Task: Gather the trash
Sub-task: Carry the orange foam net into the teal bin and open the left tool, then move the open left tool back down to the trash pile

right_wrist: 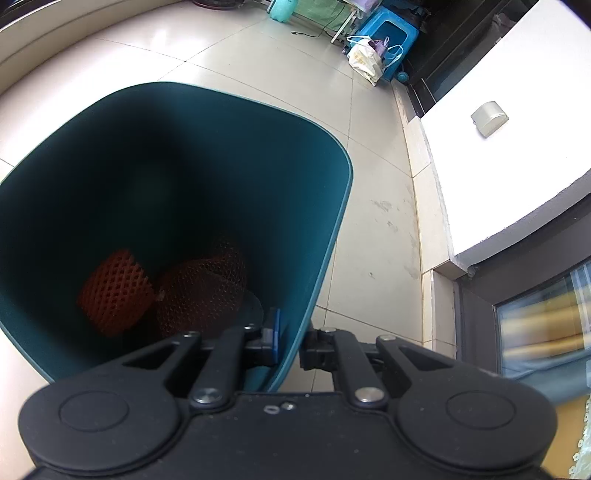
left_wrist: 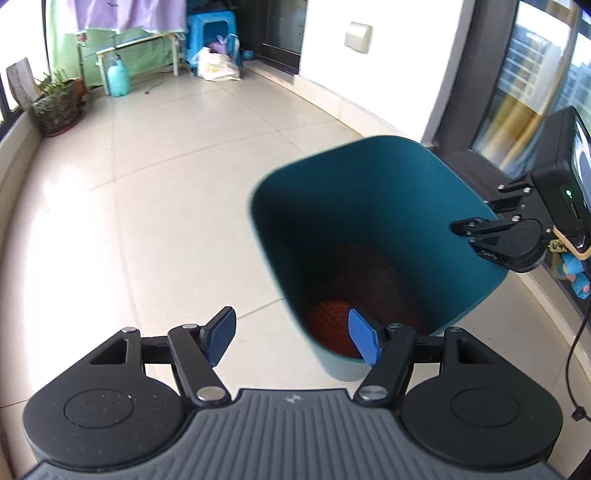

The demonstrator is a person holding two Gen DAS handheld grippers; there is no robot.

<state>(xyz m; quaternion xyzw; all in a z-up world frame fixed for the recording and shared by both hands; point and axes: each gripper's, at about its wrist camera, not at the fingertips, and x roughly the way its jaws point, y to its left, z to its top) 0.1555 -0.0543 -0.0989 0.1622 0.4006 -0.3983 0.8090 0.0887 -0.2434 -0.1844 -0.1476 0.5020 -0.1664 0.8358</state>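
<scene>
A teal trash bin (left_wrist: 388, 206) stands on the tiled floor; in the right wrist view (right_wrist: 207, 155) it fills the left half. Orange foam fruit nets (right_wrist: 114, 291) lie at its bottom, and one shows in the left wrist view (left_wrist: 328, 325). My left gripper (left_wrist: 291, 336) is open and empty, just above the bin's near left rim. My right gripper (right_wrist: 290, 339) is shut on the bin's right wall, one finger inside and one outside; it also shows in the left wrist view (left_wrist: 465, 229) at the bin's right rim.
A blue plastic stool (left_wrist: 210, 33) with white bags (left_wrist: 216, 66) stands at the far end. A green watering jug (left_wrist: 118, 77) and a potted plant (left_wrist: 59, 107) are at the far left. A white wall (right_wrist: 517, 122) and a window frame (right_wrist: 535, 295) run along the right.
</scene>
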